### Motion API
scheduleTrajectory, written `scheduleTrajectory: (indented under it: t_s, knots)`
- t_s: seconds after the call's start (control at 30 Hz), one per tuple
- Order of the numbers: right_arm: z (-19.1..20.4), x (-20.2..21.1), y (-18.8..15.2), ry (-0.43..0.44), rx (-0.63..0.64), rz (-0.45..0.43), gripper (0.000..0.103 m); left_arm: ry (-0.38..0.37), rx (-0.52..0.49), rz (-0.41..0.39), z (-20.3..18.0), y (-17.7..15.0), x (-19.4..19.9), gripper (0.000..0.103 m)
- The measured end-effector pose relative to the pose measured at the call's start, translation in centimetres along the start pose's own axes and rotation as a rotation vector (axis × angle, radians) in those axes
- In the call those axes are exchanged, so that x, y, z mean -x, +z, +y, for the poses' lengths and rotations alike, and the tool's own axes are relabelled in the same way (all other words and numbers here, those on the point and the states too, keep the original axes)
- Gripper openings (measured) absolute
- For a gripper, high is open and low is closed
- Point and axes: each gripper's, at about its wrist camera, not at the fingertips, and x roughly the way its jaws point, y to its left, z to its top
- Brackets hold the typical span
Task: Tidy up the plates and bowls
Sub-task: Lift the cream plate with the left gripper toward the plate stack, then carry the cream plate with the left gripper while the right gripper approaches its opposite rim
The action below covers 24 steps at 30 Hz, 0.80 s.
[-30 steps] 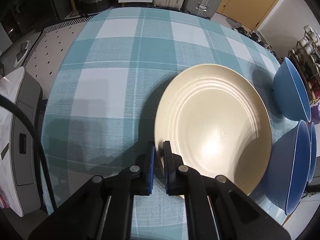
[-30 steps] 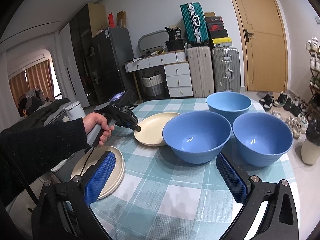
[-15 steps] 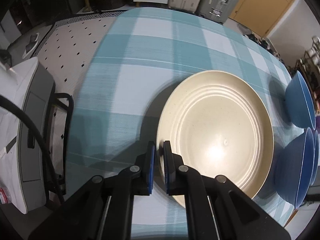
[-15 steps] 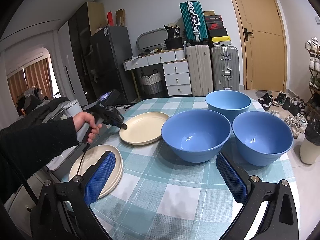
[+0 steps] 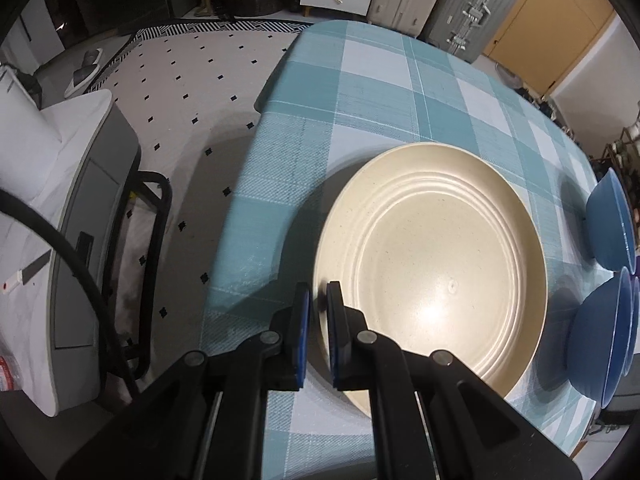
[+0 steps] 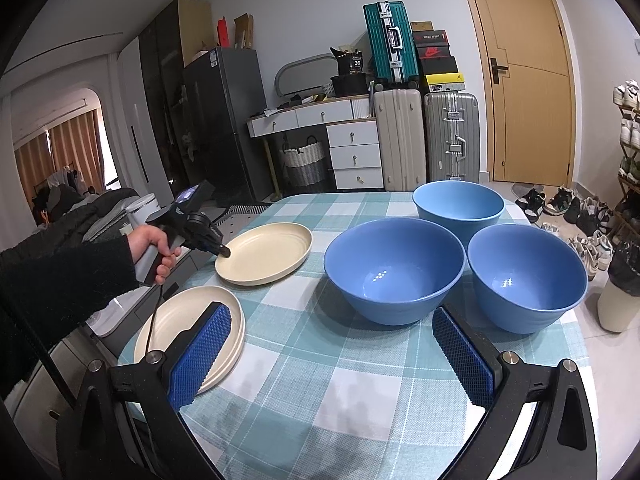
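Observation:
My left gripper (image 5: 318, 300) is shut on the near rim of a cream plate (image 5: 432, 272); one pad is on top and one underneath. A person's hand holds that gripper (image 6: 224, 250), and the cream plate (image 6: 268, 252) hangs slightly tilted near the table's left edge. A stack of cream plates (image 6: 188, 320) lies at the front left corner, closer to me. Three blue bowls (image 6: 394, 268) (image 6: 458, 206) (image 6: 526, 276) stand on the right half. My right gripper (image 6: 330, 314) is open over the front of the table, with nothing between its pads.
The checked teal tablecloth (image 6: 320, 360) covers the table. A white and grey appliance (image 5: 72, 240) with a black cable stands beside the left table edge. Suitcases (image 6: 424, 136) and a drawer unit (image 6: 352, 152) line the far wall. Shoes and a bin (image 6: 620, 292) are at the right.
The left gripper has carried the cream plate leftwards, away from the bowls and toward the table's left edge and the plate stack. The right gripper has stayed in place.

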Motion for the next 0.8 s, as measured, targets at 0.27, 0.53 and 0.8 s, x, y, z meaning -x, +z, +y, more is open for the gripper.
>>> scheduleTrajectory:
  t_s: [0.27,0.53,0.8]
  knots:
    - [0.2,-0.2,-0.2,-0.006,0.012,0.001,0.103,0.022,0.009,-0.063,0.4,-0.8,1.2,0.01]
    - [0.2,-0.3,-0.2,0.002,0.019,-0.001,0.103,0.042,0.1,-0.2,0.9,-2.5,5.2,0.011]
    - [0.7,-0.3,-0.3,0.006,0.049,-0.007,0.103,-0.077,0.043,-0.43,-3.4,-10.3,13.4,0.024]
